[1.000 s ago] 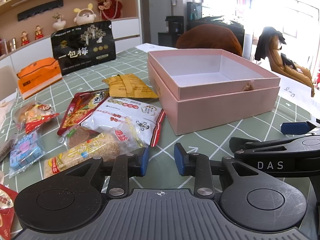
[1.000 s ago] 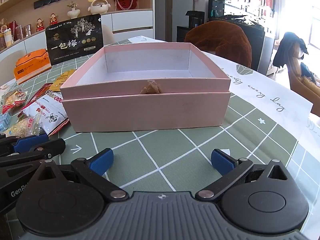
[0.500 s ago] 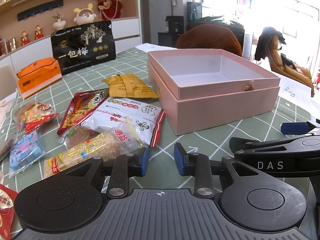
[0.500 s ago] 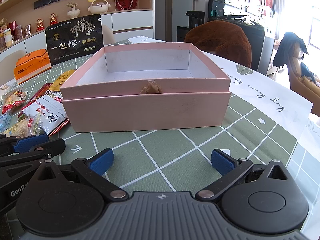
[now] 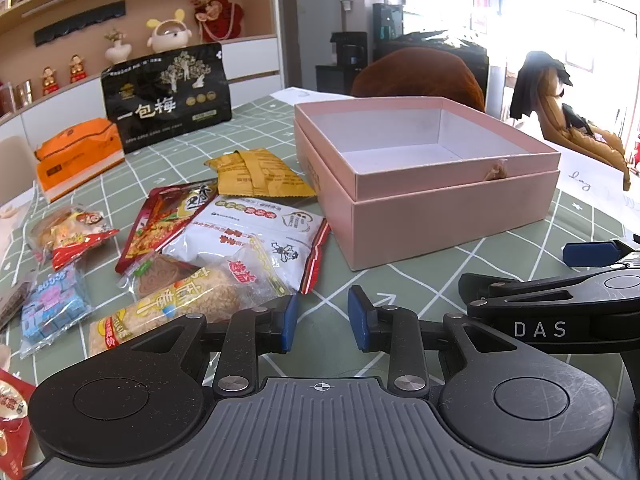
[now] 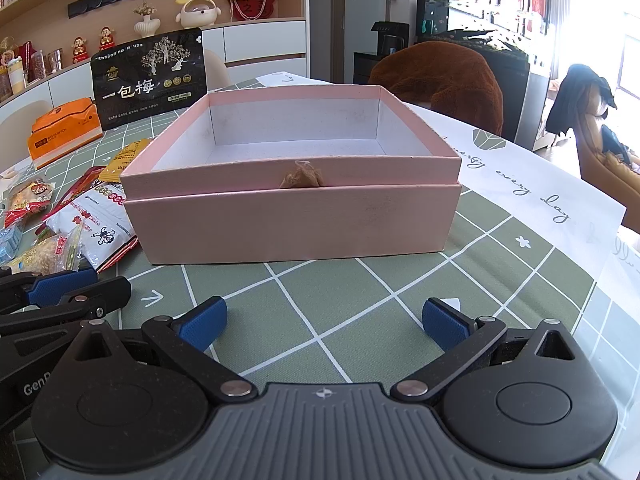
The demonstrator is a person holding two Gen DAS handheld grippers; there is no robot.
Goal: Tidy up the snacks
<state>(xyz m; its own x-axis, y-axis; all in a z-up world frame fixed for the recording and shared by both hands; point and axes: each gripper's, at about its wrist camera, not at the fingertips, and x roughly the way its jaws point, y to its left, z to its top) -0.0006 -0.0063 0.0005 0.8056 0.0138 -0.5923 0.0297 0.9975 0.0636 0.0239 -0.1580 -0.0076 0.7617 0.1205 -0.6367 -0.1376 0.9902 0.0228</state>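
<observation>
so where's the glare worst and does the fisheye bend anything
Left wrist view: the window at upper right is blown out white, while the pink box stays readable. Right wrist view: milder glare at the right edge; the tablecloth grid lines fan out and curve.

Pink box [image 6: 292, 220] open, upright, inside bare, white-lined. Snack packets lie flat in a loose pile just left of it: white packet [image 5: 256, 240] nearest, yellow packet [image 5: 256, 174] behind, red packet [image 5: 168, 220], clear rice-cake pack [image 5: 172, 304], blue candies [image 5: 50, 312].
</observation>
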